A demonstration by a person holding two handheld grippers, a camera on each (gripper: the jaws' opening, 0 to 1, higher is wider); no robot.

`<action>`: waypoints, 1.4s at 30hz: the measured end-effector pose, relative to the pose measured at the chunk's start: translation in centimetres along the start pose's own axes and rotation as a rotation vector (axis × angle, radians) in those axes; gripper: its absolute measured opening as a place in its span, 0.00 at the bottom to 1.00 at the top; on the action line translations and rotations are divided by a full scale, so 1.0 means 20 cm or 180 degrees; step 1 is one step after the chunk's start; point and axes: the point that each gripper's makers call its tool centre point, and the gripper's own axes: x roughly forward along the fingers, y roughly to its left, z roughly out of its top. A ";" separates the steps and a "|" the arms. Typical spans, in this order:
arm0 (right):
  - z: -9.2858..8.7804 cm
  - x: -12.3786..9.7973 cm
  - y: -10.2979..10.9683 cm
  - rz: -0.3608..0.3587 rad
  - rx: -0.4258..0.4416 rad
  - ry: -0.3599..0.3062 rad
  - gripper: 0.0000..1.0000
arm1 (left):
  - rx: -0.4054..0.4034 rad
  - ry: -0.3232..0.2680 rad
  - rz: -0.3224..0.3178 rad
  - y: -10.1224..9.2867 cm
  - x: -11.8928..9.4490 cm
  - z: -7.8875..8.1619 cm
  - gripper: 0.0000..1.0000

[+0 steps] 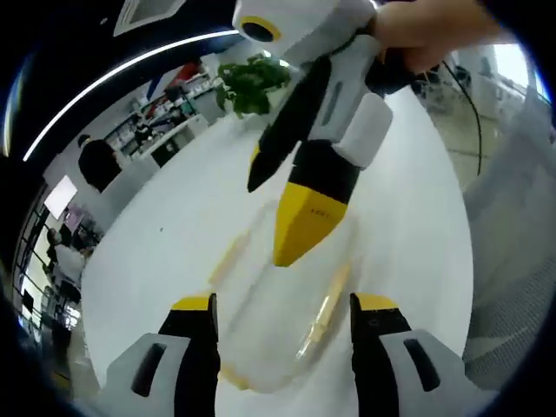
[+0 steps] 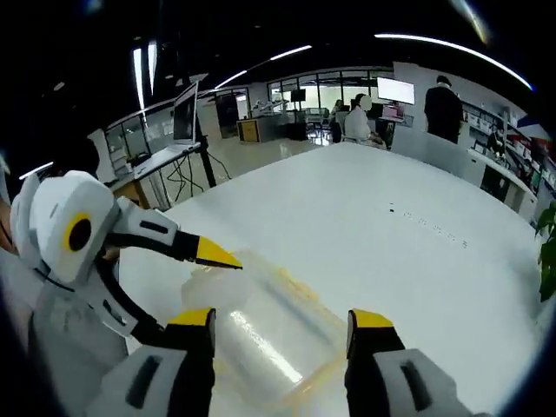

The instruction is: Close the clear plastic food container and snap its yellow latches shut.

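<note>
Clear plastic container (image 1: 282,304) lies flat on the white table (image 1: 156,252), lid on; smooth, see-through, rounded corners, glare streaks along the top. Thin yellow latches (image 1: 326,308) run down its long sides, pale and slightly translucent; whether they are snapped is unclear.

Left gripper (image 1: 282,313) hovers over the container's near end, jaws apart, one on each side of the lid, holding nothing. Jaws are black with yellow tips, white housing behind.

Right gripper (image 1: 274,221) comes in from beyond the container, a hand (image 1: 430,30) on its handle. Its yellow-tipped jaw points down at the lid's far half, other jaw spread wide beside it; contact with the lid can't be confirmed.

In the right gripper view the right gripper (image 2: 282,326) straddles the container (image 2: 261,339), jaws apart and nothing between the pads. Left gripper (image 2: 204,254) enters beside the container, yellow tip at its corner.

Table is matte white, bare on all sides of the container; lots of free room before any edge. A green plant (image 1: 252,82) sits well past the container near the table's far edge. Beyond the container and table: desks, monitors, people, ceiling light strips.
</note>
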 end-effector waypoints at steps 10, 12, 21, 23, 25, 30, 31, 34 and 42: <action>-0.09 -0.05 0.01 -0.0096 -0.0041 0.0051 0.62 | -0.0349 0.0036 0.0140 0.07 -0.07 -0.11 0.59; -0.10 -0.05 0.02 -0.0089 0.0005 0.0047 0.62 | -0.0451 0.0022 0.0148 0.08 -0.07 -0.12 0.60; -0.17 -0.04 0.04 -0.0055 -0.0056 0.0109 0.59 | -0.0651 0.0032 0.0160 0.09 -0.06 -0.16 0.58; -0.16 -0.04 0.04 -0.0064 -0.0091 0.0112 0.58 | -0.0657 0.0049 0.0167 0.09 -0.05 -0.17 0.58; -0.16 -0.03 0.03 -0.0074 -0.0158 0.0122 0.58 | -0.0633 0.0057 0.0176 0.10 -0.05 -0.16 0.58; -0.17 -0.01 0.01 -0.0125 -0.0349 0.0140 0.56 | -0.0591 0.0051 0.0175 0.11 -0.04 -0.16 0.57; -0.16 -0.01 0.01 -0.0127 -0.0357 0.0145 0.57 | -0.0585 0.0052 0.0176 0.11 -0.04 -0.16 0.57; -0.15 0.01 -0.02 -0.0138 -0.0377 0.0142 0.56 | -0.0577 0.0046 0.0178 0.14 -0.02 -0.15 0.57; -0.10 0.04 -0.09 -0.0195 -0.0333 0.0088 0.54 | -0.0569 0.0049 0.0198 0.20 0.02 -0.14 0.57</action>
